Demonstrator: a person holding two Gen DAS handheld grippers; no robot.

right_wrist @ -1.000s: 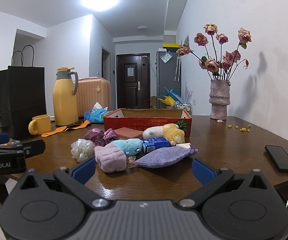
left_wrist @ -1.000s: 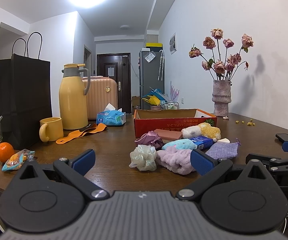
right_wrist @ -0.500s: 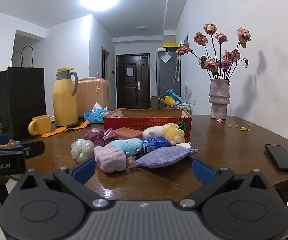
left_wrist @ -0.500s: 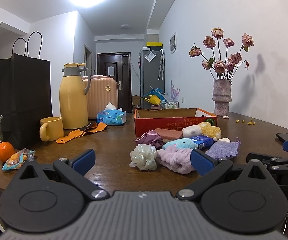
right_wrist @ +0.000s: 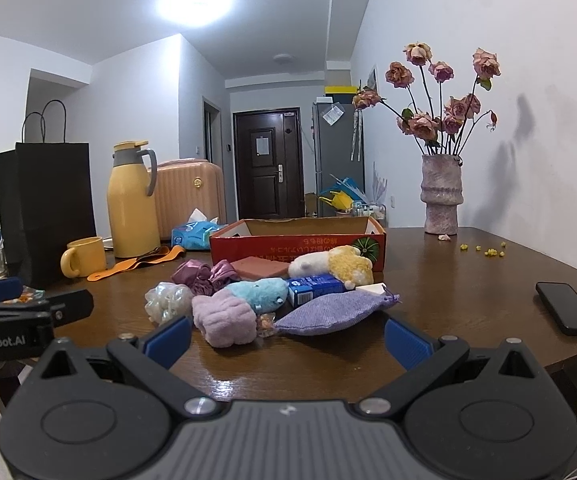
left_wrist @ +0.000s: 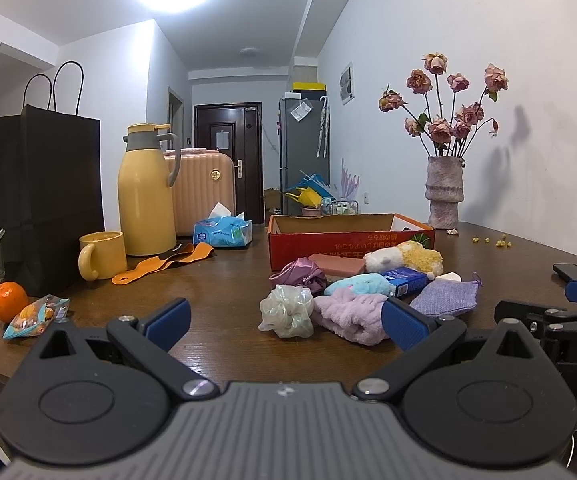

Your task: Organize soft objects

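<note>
Soft pile: I see the soft things bunched near the middle of the brown surface [right_wrist: 428,276], just in front of the red box [right_wrist: 300,242].
Front row: a lilac plush headband [right_wrist: 224,318], a cream scrunchie [right_wrist: 168,300] to its left, and a purple cloth pouch [right_wrist: 332,312] to its right.
Behind them: a teal plush [right_wrist: 260,292], a mauve satin scrunchie [right_wrist: 204,274], a white-and-yellow plush [right_wrist: 332,264] against the box wall, a blue carton [right_wrist: 314,286] and a reddish-brown block [right_wrist: 262,266].
Red box: open top; I cannot see its inside.
Left gripper [left_wrist: 284,318]: my fingers stand wide apart, holding nothing, short of the pile and level with the surface.
Right gripper [right_wrist: 286,334]: fingers equally wide, holding nothing, aimed at the headband and pouch.
Far left: yellow mug [left_wrist: 102,256], yellow thermos [left_wrist: 146,200], black paper bag [left_wrist: 46,196], an orange [left_wrist: 8,302].
Far right: vase of dried roses [right_wrist: 440,194], and a phone [right_wrist: 568,312] near the edge.
</note>
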